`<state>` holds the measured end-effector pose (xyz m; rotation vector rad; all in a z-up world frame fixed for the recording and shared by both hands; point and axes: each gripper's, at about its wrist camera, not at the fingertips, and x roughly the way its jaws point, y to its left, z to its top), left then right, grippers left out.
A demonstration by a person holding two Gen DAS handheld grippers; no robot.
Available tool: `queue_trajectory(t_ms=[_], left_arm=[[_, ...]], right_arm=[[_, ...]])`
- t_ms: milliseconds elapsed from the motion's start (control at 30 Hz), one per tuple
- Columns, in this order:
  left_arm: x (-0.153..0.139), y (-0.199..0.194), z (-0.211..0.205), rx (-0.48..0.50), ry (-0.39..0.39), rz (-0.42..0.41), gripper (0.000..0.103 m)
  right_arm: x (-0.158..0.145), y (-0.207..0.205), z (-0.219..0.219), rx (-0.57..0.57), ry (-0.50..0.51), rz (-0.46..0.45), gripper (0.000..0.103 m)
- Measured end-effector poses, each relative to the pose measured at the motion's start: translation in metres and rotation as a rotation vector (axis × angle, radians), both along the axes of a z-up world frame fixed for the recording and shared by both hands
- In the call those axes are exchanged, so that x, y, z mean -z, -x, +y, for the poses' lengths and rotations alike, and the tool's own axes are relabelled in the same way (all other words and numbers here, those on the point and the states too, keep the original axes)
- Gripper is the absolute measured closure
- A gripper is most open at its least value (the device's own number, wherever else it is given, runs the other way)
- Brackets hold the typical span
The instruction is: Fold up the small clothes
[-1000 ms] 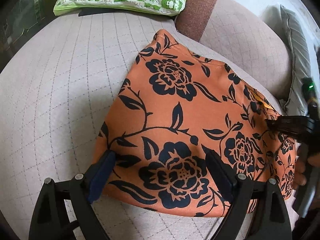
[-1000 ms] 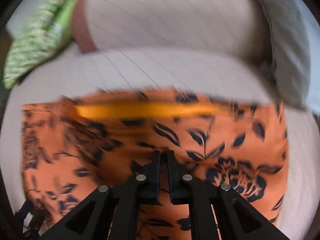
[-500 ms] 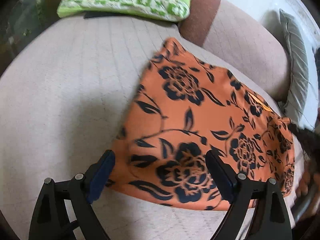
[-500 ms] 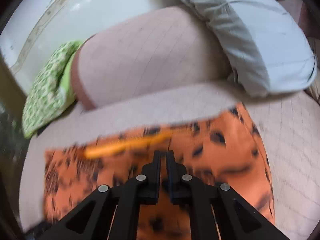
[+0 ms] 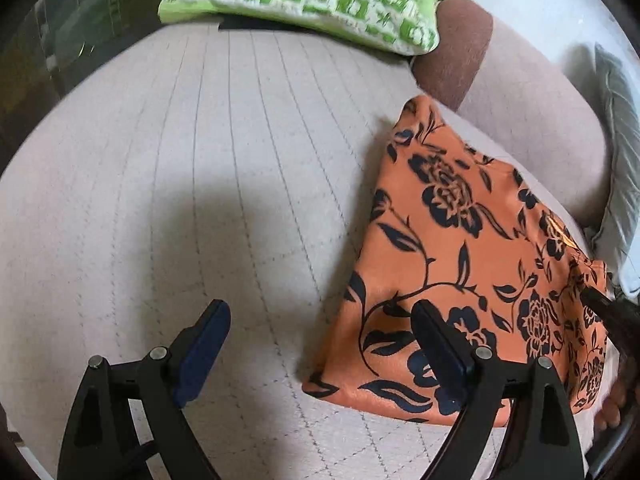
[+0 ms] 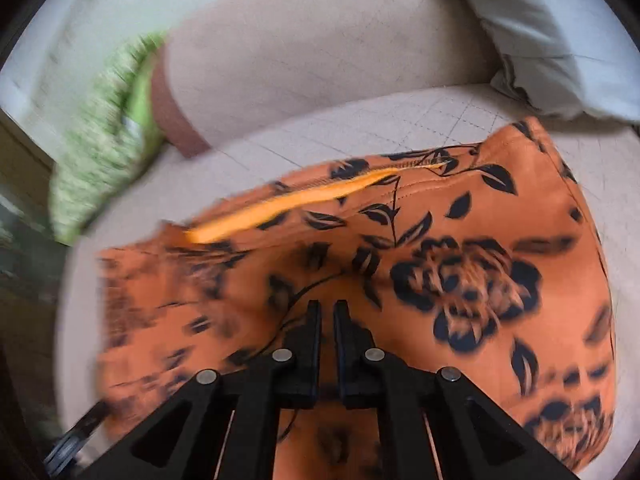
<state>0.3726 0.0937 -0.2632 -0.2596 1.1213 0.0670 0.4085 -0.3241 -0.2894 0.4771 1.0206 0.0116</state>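
Observation:
An orange garment with black flowers lies folded flat on the beige sofa seat. My left gripper is open and empty, above the seat at the garment's left edge; its right finger overlaps the cloth in view. The garment also fills the right wrist view, with a bright orange inner strip showing along its far edge. My right gripper is shut on the garment's near edge. Its black body shows at the far right of the left wrist view.
A green and white patterned cushion lies at the back of the seat. A brown bolster and the beige backrest stand behind the garment. A grey pillow leans at the right end.
My left gripper has moved left off the garment, from straddling its near edge to mostly over bare seat. The right gripper stays shut on the cloth while its view swings.

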Motion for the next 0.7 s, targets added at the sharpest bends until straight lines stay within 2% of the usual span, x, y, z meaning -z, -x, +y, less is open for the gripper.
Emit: queue_trajectory(t_ms=[133,200,233,267,300,333,400,500,533,567,600,633,700], left_arm=[[-0.005,0.018,0.004,0.012,0.074,0.007,0.011],[-0.007,0.03,-0.006,0.041,0.103,0.01,0.011],[-0.009,0.039,-0.011,0.07,0.121,0.007,0.011],[-0.01,0.048,-0.017,0.098,0.139,0.006,0.011],[-0.01,0.058,-0.024,0.126,0.157,0.012,0.011],[-0.009,0.063,-0.031,0.14,0.168,0.021,0.011],[-0.003,0.077,-0.042,0.155,0.194,0.049,0.011],[0.009,0.089,-0.056,0.152,0.236,0.095,0.011],[0.012,0.091,-0.058,0.138,0.255,0.106,0.011],[0.015,0.089,-0.058,0.123,0.269,0.109,0.011],[0.015,0.087,-0.057,0.103,0.277,0.101,0.011],[0.014,0.083,-0.054,0.081,0.276,0.079,0.011],[0.015,0.074,-0.045,0.027,0.255,0.049,0.011]], right_arm=[[-0.018,0.08,-0.017,0.016,-0.102,-0.124,0.094],[-0.014,0.112,-0.026,0.024,-0.154,-0.131,0.085],[-0.008,0.133,-0.029,0.04,-0.186,-0.128,0.069],[-0.001,0.152,-0.033,0.065,-0.227,-0.125,0.041],[0.006,0.169,-0.037,0.107,-0.263,-0.118,0.032],[0.012,0.182,-0.039,0.155,-0.28,-0.116,0.031],[0.015,0.188,-0.033,0.176,-0.265,-0.12,0.031],[0.003,0.178,-0.001,0.074,-0.163,-0.177,0.034],[0.001,0.176,0.004,0.051,-0.128,-0.18,0.042],[-0.001,0.173,0.013,0.026,-0.085,-0.181,0.06],[-0.001,0.167,0.023,0.001,-0.054,-0.181,0.067],[0.003,0.16,0.035,-0.031,-0.034,-0.167,0.069],[0.016,0.153,0.038,-0.058,-0.071,-0.117,0.069]])
